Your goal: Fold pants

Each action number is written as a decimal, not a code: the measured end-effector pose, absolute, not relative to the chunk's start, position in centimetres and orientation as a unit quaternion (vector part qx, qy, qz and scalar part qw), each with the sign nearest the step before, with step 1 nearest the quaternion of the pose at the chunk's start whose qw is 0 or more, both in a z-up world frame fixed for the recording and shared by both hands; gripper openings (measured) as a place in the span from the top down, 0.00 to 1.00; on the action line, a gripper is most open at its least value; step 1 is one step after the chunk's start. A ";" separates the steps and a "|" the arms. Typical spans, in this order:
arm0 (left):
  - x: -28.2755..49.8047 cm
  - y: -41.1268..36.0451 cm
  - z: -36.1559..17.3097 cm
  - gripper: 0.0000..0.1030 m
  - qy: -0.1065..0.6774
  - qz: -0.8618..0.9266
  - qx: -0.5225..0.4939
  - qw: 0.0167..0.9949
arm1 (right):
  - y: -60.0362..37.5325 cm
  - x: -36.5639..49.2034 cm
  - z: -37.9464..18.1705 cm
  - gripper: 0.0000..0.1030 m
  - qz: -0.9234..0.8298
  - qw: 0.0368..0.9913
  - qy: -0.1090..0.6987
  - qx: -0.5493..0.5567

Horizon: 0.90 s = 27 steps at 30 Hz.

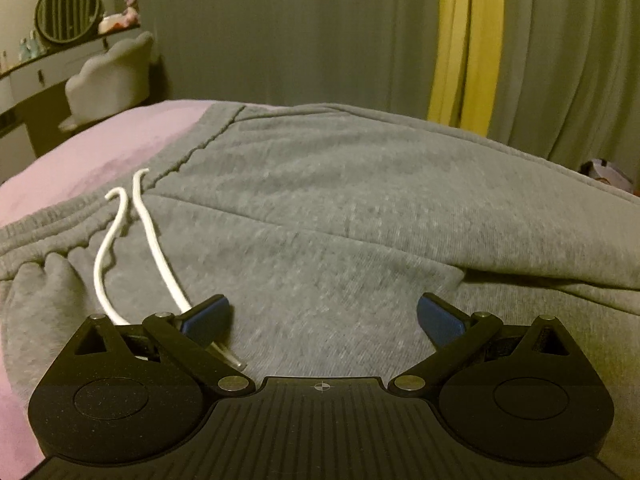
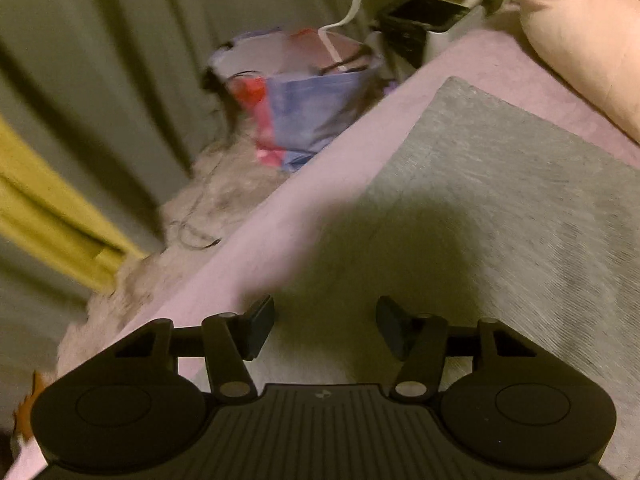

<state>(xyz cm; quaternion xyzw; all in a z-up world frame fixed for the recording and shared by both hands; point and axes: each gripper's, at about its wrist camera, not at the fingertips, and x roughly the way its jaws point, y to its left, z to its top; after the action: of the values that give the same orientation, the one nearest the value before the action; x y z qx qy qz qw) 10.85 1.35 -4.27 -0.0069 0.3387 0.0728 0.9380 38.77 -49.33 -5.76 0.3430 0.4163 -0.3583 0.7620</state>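
Observation:
Grey sweatpants lie spread on a pink bed. The elastic waistband runs at the left, with two white drawstrings trailing toward me. My left gripper is open just above the pants near the waist; one drawstring end lies under its left finger. In the right wrist view a grey pant leg lies flat near the edge of the bed. My right gripper is open and empty over the leg's edge.
A dressing table with a round mirror and a pale chair stand beyond the bed's left. Grey and yellow curtains hang behind. Beside the bed are a coloured bag, a fluffy rug and a pink pillow.

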 end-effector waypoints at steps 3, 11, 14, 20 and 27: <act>10.9 1.1 -4.5 0.00 0.335 0.073 -0.001 0.939 | -49.6 39.9 -6.4 0.44 -0.377 0.760 0.421 0.323; 11.1 2.0 -4.8 0.00 0.338 0.064 -0.040 0.938 | -49.3 35.4 -4.4 0.94 -0.360 0.789 0.401 0.296; 10.9 2.1 -4.7 0.00 0.337 0.061 -0.040 0.939 | -48.2 30.8 -1.6 0.94 -0.326 0.828 0.356 0.284; 10.5 2.1 -4.3 0.00 0.342 0.063 -0.050 0.936 | -43.8 14.2 2.4 0.94 -0.288 0.876 0.234 0.307; 9.3 1.9 -3.2 0.00 0.342 0.043 -0.053 0.937 | -42.0 4.5 -5.3 0.90 -0.394 0.799 0.264 0.369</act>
<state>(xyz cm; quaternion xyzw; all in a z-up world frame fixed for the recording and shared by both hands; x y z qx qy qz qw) 9.33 1.90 -3.17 -0.0534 0.3417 0.0427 0.9373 4.55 -42.01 -5.27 0.3690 0.2642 -0.3937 0.7994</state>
